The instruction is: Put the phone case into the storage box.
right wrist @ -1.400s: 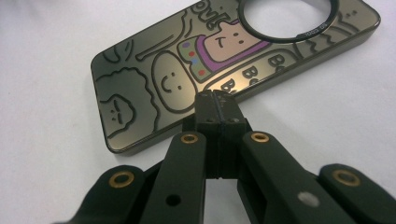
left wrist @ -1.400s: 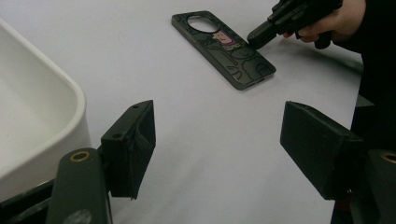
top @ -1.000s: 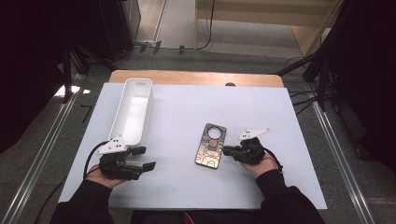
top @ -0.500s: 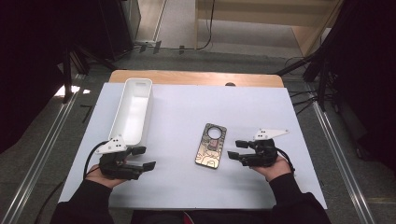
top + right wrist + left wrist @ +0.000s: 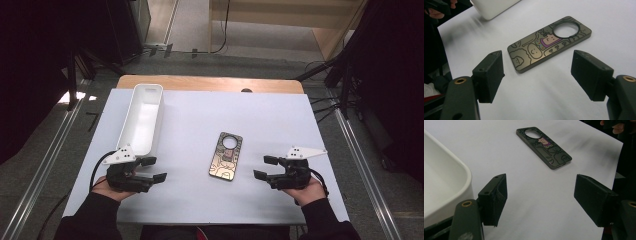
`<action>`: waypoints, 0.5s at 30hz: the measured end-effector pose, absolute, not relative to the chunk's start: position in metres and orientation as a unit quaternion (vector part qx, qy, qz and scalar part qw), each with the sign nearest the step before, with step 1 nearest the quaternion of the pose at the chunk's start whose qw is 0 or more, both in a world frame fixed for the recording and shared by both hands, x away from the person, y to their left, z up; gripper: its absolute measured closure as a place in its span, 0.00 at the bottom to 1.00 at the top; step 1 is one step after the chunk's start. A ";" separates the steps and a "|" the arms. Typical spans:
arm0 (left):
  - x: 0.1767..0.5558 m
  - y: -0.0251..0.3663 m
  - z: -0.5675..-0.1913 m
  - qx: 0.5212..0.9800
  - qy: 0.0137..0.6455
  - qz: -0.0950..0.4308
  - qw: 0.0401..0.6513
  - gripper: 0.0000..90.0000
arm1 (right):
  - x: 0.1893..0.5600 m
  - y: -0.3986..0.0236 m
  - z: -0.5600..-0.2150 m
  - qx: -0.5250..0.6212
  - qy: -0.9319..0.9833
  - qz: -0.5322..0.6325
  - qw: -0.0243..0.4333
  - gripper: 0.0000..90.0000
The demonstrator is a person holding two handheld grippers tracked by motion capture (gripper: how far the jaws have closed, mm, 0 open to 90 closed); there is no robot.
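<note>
The right hand-held gripper (image 5: 266, 167) sits just right of the phone case (image 5: 226, 156), jaws spread wide with nothing between them. They've just been opening, and the case lies flat and free on the tabletop (image 5: 280, 115). In the right gripper view the case (image 5: 549, 42) is out ahead of the jaws, not touching either pad. So it looks to me like a let-go: the case has been put down about mid-tabletop, a bit toward the near edge, camera hole pointing to the far side.

The left hand-held gripper (image 5: 152, 169) is parked near the left corner, jaws roughly half open and empty. From the left gripper view the case (image 5: 543, 146) is well off in the distance.

The white bin (image 5: 142, 120) runs lengthwise along the left side, its near end just beside the left gripper.

If the case is headed for the bin, my take: it's thin and flat, so pinching it off the surface is fiddly. I'd come in low across the narrow width, get one pad against each long edge, and squeeze gently so it doesn't skate away. Tipping up one edge first might help.
</note>
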State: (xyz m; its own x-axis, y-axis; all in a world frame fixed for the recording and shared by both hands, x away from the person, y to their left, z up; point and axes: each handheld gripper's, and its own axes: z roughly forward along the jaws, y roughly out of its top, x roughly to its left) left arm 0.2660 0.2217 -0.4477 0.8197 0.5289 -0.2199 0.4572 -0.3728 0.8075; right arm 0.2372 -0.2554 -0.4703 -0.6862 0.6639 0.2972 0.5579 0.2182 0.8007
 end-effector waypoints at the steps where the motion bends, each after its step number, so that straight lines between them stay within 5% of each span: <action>1: 0.266 0.222 -0.448 0.828 0.298 0.038 0.474 0.29 | 0.234 -0.256 -0.470 0.391 0.778 0.488 0.055 0.28; 15: 0.266 0.222 -0.448 0.828 0.298 0.038 0.473 0.29 | 0.214 -0.267 -0.469 0.390 0.774 0.495 0.062 0.27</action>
